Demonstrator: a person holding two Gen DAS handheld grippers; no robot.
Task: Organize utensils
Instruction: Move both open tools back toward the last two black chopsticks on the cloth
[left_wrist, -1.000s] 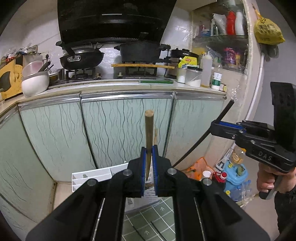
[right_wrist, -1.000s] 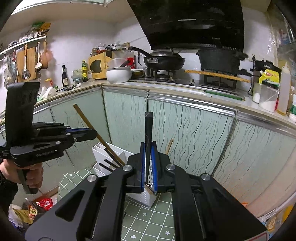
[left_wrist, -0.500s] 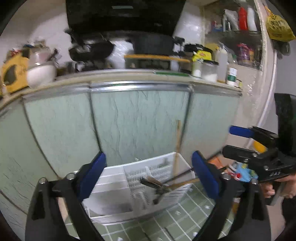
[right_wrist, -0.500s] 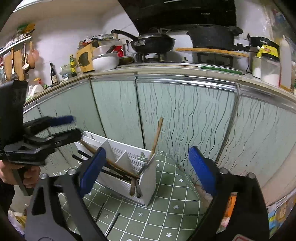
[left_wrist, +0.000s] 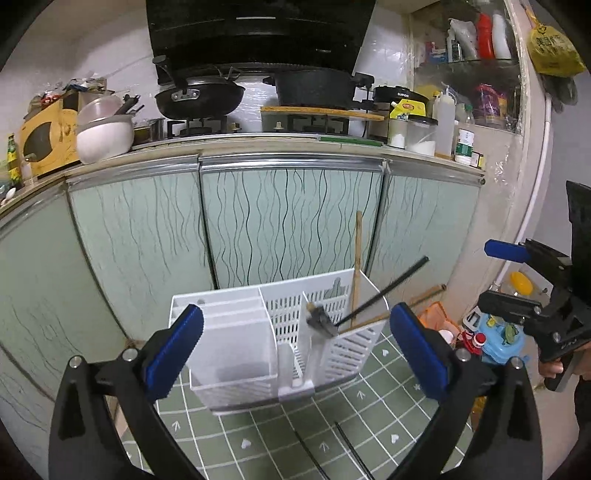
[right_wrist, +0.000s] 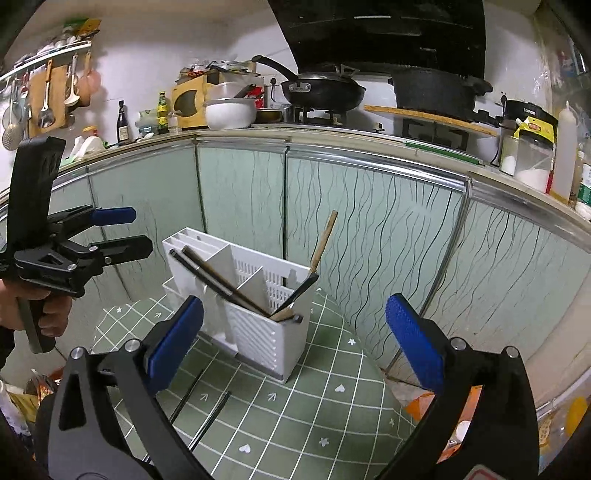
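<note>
You face pale green cabinet doors with wavy black lines, under a steel-edged bench. A black range hood hangs above white wall tiles; green gridded floor matting lies below.

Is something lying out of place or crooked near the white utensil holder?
Yes. Two black chopsticks lie loose on the green mat in front of the white utensil holder. Inside it, a black chopstick and a wooden one lean crossed over the rim.
</note>
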